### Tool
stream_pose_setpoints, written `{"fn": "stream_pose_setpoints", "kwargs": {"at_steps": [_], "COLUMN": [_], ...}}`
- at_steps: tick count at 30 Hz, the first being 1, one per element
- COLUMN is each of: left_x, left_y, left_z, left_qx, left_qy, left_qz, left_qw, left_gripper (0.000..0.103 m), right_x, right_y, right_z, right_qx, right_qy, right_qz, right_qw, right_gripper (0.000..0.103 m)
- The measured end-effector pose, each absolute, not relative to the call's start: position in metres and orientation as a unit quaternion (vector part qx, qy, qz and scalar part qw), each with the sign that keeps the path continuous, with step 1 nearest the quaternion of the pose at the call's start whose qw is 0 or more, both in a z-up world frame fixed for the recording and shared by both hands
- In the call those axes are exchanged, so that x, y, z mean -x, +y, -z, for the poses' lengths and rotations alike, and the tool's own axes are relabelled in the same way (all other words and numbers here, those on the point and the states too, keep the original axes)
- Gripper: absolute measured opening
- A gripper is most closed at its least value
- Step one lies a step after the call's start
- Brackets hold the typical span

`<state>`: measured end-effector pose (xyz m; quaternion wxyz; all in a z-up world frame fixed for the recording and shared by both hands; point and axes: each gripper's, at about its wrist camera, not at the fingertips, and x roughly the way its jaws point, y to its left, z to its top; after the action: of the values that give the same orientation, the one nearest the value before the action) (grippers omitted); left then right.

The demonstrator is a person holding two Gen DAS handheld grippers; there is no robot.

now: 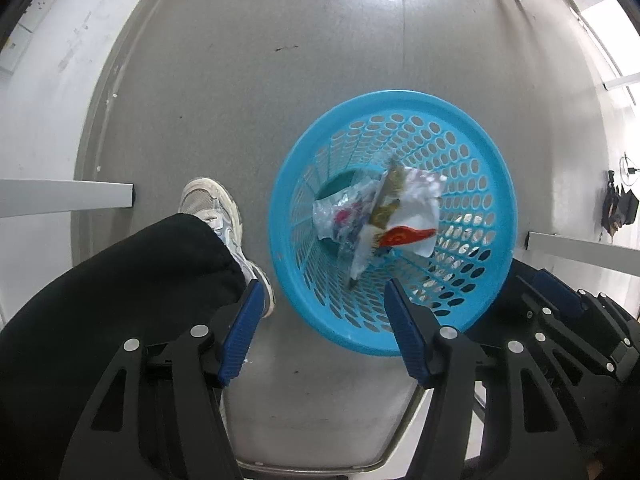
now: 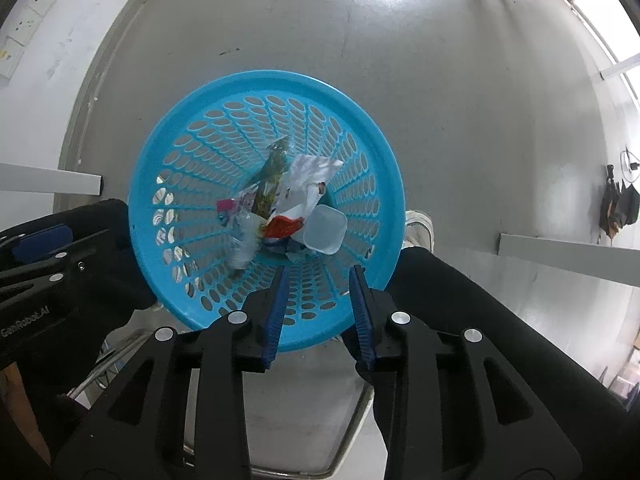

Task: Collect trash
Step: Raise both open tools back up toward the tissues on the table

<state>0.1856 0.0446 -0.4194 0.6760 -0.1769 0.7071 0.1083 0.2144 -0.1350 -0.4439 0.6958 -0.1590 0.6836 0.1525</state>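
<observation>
The round turquoise perforated plastic basket [image 2: 192, 128] stands upright on the floor with its mouth facing straight up at both cameras, so its long axis runs vertically. Inside it lies the trash: a crumpled white and red snack wrapper [image 2: 298, 200], a long green packet [image 2: 272, 176] leaning on the wall with its length running from the basket's bottom up toward the far rim, a clear squarish plastic cup [image 2: 324, 232] on its side with its mouth facing up, and crumpled clear film [image 2: 244, 240] that is blurred and hard to read. The basket's near rim is cut off behind the claws. The right claw [image 2: 318, 280] hangs over the near inner wall, its blue pads parted with nothing between them; the left claw [image 1: 322, 294] hangs beside the basket's near-left rim, spread wide and empty. Around the basket lies a smooth grey speckled floor [image 1: 224, 100] with a bright glare spot beyond the far rim. Left of the basket are a grey-white sneaker [image 1: 218, 208] and a black trouser leg [image 1: 120, 280]; white walls curve around, and a chair's metal frame below is only partly visible.
</observation>
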Motion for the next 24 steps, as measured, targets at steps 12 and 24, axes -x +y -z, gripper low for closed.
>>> {"fn": "stream_pose_setpoints", "kwargs": {"at_steps": [12,24], "left_x": [-0.155,-0.104], "left_y": [0.047,0.040], "left_z": [0.354,0.282], "left_qx": [0.156,0.149], "left_qy": [0.640,0.556], "left_qz": [-0.125,-0.111], "left_qw": [0.742,0.811], "left_gripper": [0.064,0.074], "right_x": [-0.189,-0.143], "right_y": [-0.151,-0.165], "right_z": [0.373,0.294], "right_qx": [0.102,0.106], "right_qy": [0.638,0.555], "right_qz": [-0.195,-0.234], "right_qw": [0.738,0.791], "right_gripper": [0.037,0.046]}}
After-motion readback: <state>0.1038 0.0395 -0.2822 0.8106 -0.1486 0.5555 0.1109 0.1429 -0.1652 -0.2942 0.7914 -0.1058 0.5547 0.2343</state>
